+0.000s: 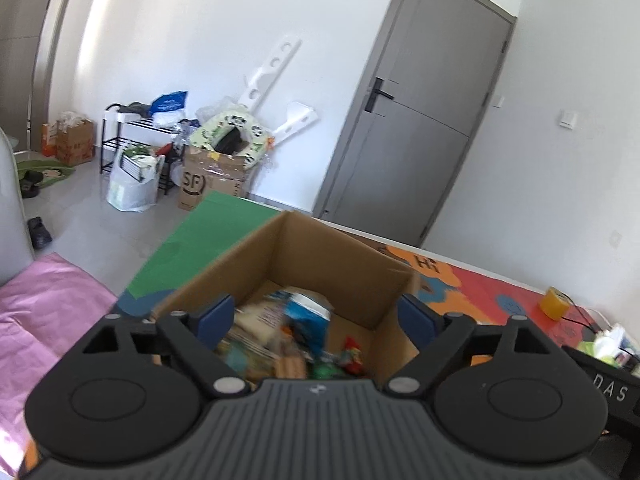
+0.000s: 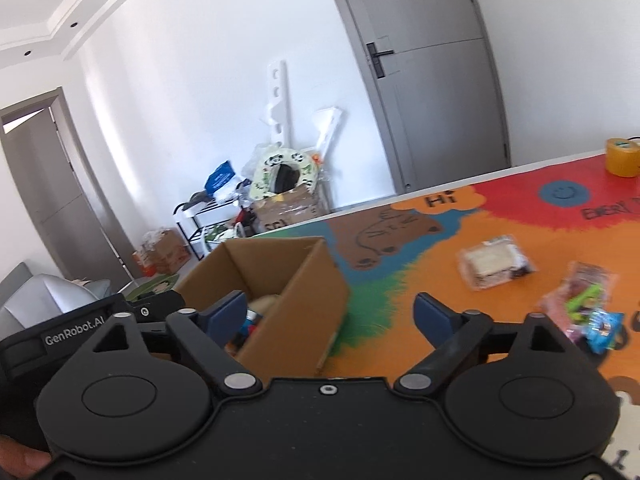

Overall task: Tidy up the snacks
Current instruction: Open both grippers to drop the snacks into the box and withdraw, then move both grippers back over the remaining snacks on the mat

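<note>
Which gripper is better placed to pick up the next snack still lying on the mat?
Right. The open right gripper views the wrapped sandwich and candy packets; the left gripper hangs over the cardboard box.

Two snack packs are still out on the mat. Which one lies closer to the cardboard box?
The clear-wrapped pale sandwich pack: it lies nearer the cardboard box than the colourful candy bag, which sits farther right near the frame edge.

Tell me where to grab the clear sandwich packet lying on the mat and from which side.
Probably best from above with the right tongs, which stand open and empty. The sandwich packet lies flat on the mat, apart from the cardboard box and the candy bags. Pinch across its shorter width at the thick middle; the thin sealed edges look likely to slip.
</note>
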